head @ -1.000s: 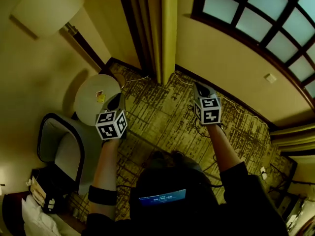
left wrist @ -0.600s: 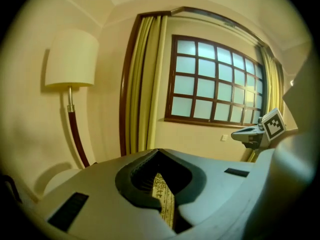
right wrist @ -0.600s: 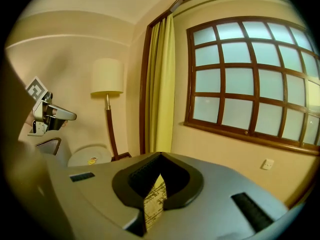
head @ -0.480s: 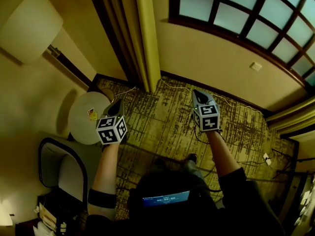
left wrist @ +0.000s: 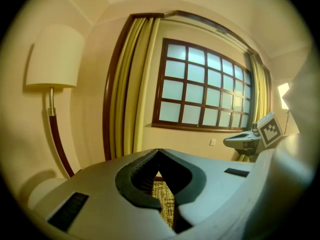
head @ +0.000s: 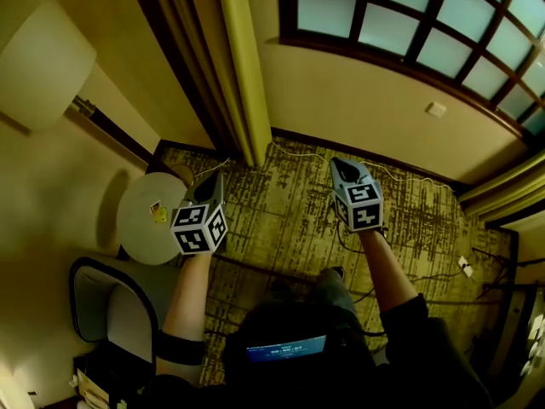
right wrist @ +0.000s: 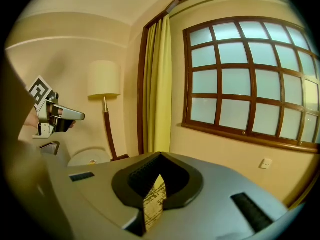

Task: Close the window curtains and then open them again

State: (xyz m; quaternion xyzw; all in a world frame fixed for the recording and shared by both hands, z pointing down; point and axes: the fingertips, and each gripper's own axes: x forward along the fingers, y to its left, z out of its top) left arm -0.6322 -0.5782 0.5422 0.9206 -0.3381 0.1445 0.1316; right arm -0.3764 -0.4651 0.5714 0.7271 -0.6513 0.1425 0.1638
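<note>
**Approach to the first step, curtains drawn back.** The window (head: 400,32), a grid of panes in a dark wooden frame, stands fully uncovered on the far wall. The left curtain (head: 241,66) hangs gathered in a narrow column at the frame's left side, and the right curtain (head: 502,196) is bunched at the frame's right side. Patterned carpet (head: 281,211) covers the floor below. A floor lamp (head: 43,54) and a round table (head: 149,220) stand to the left of the gathered curtain.

The left gripper (head: 213,180) and the right gripper (head: 341,162) are held out over the carpet, well apart from either curtain. Both have their jaws pressed together on nothing.

Closing appears not yet begun; this reads as the reach toward the fabric. The next move likely calls for spreading a pair of jaws, pinching a curtain's free edge, and drawing it across the panes.
</note>
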